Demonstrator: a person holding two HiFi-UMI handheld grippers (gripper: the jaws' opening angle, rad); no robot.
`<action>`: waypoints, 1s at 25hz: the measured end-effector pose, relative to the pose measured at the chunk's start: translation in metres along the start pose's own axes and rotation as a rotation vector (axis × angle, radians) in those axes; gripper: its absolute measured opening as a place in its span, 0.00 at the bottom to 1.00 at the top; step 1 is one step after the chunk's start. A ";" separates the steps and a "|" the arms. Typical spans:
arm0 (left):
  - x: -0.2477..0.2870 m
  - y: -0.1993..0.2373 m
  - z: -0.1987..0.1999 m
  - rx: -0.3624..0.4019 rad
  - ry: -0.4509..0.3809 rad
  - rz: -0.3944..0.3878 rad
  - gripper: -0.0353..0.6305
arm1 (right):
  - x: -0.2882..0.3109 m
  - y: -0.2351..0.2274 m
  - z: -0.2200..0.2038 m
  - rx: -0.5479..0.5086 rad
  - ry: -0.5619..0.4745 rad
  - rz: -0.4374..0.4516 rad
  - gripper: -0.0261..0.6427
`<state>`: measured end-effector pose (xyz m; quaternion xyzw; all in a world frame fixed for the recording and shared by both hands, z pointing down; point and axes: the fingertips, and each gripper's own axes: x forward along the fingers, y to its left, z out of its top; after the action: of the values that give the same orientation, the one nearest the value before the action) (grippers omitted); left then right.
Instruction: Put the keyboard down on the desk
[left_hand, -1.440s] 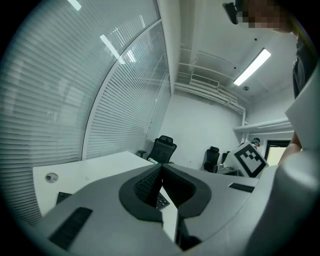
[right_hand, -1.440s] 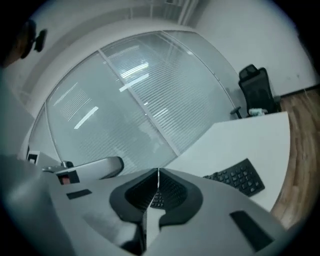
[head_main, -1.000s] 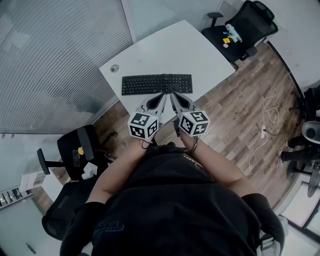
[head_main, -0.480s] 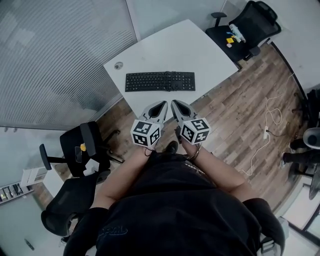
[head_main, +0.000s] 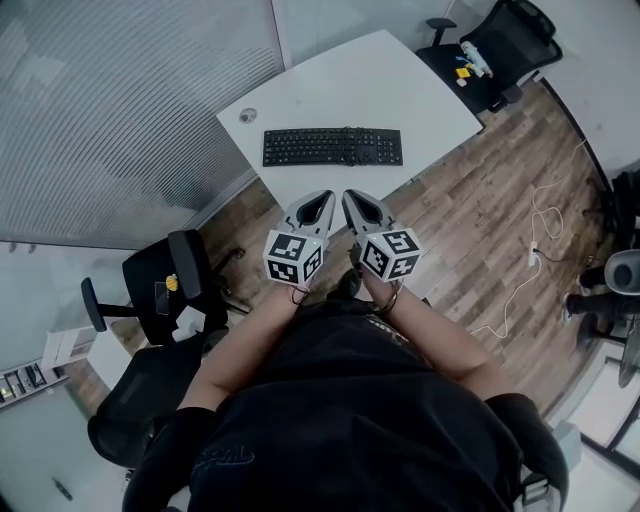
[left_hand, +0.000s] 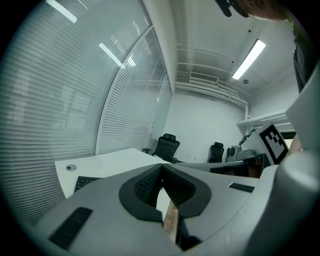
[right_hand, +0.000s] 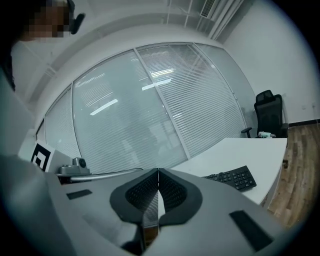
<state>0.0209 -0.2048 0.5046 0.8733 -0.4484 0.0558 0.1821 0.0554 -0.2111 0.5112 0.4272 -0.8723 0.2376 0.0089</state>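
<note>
1. The keyboard (head_main: 333, 147) lies flat on the white surface (head_main: 400, 80), near its front edge.
2. The left claw (head_main: 322, 198) is clenched and empty, clear of the keyboard.
3. The right claw (head_main: 352, 198), just beside it, is likewise clenched on nothing.

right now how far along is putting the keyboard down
Done: the keyboard lies flat on the desk, with nothing touching it. In hand: nothing; the left gripper and right gripper are both shut and empty, held short of the desk's edge. Left: nothing that shows; the job looks finished.
</note>
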 end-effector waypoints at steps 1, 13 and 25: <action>-0.007 0.005 0.000 0.005 -0.003 0.008 0.08 | 0.002 0.007 -0.001 -0.001 -0.006 -0.002 0.07; -0.096 0.012 -0.017 0.051 0.016 -0.049 0.08 | -0.016 0.089 -0.037 -0.022 -0.042 -0.066 0.07; -0.161 -0.011 -0.034 0.067 0.017 -0.141 0.08 | -0.065 0.148 -0.065 -0.066 -0.081 -0.151 0.07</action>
<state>-0.0636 -0.0637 0.4909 0.9079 -0.3819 0.0651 0.1599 -0.0263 -0.0581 0.4945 0.5002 -0.8447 0.1902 0.0056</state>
